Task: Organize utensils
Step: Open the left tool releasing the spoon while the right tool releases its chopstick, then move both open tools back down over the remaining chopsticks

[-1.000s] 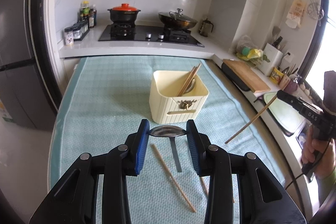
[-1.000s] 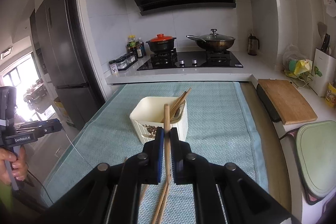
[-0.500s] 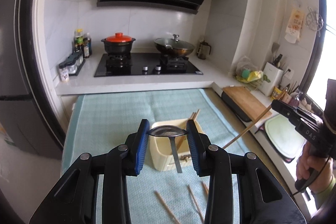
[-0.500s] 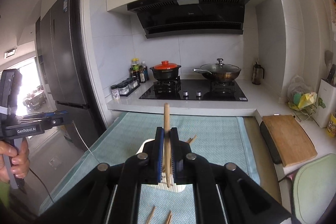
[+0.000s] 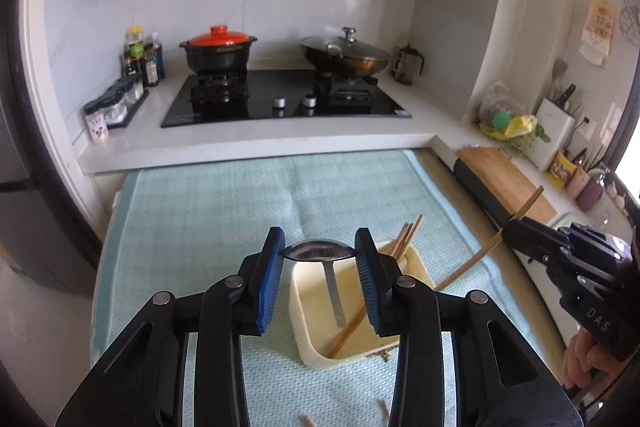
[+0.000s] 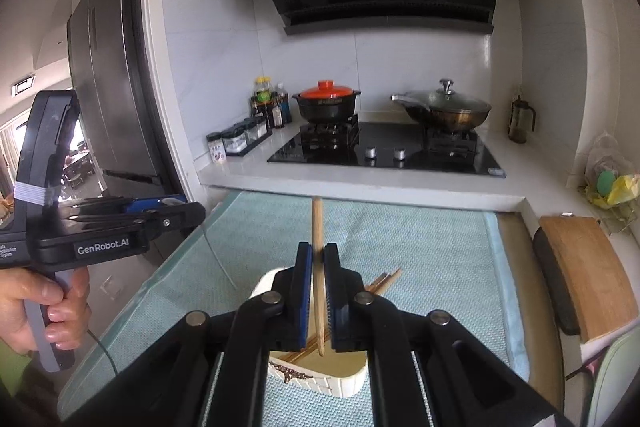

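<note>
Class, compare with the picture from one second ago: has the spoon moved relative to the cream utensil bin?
Yes. The spoon, clamped in the left gripper, was lifted off the cloth in front of the utensil bin and now hangs above its opening.

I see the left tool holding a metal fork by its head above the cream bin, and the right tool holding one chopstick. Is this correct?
Not quite. The left tool holds a metal spoon, not a fork; the left wrist view shows its rounded bowl clamped between the pads, handle hanging into the cream bin. The rest holds: the right tool is shut on one chopstick.
</note>
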Action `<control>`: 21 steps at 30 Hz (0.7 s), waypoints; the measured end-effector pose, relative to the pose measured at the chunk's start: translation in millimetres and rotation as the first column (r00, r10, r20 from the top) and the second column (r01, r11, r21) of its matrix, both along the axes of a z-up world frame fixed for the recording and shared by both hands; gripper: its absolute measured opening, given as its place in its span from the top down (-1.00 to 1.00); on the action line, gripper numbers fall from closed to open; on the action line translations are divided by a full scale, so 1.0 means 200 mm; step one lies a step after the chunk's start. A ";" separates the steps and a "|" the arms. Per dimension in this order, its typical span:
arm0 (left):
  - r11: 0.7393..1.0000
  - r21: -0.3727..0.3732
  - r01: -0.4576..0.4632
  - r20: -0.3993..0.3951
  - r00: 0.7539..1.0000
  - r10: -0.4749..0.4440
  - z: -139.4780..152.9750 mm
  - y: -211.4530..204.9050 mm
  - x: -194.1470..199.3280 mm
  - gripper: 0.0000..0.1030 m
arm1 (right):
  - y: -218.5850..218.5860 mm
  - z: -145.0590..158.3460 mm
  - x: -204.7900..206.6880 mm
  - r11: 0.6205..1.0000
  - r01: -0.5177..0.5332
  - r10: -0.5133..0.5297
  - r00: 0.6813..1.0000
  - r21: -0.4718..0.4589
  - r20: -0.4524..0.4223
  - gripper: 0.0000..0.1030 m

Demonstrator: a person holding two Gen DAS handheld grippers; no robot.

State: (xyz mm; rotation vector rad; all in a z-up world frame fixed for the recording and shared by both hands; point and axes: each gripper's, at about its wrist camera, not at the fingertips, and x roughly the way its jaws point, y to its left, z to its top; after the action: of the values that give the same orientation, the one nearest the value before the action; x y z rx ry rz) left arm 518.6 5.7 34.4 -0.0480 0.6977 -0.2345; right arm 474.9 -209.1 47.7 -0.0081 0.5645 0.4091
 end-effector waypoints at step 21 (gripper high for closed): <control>0.991 0.100 -0.092 -0.012 0.996 0.094 -0.12 0.07 -0.17 -0.83 | -0.09 -0.16 0.15 0.998 0.066 -0.063 0.978 0.008 -0.200 0.01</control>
State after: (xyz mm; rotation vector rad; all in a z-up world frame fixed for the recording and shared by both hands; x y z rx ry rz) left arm 485.6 20.4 10.5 0.0125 0.7212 -0.1099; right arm 505.6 -226.2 16.7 0.0660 0.7580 0.3523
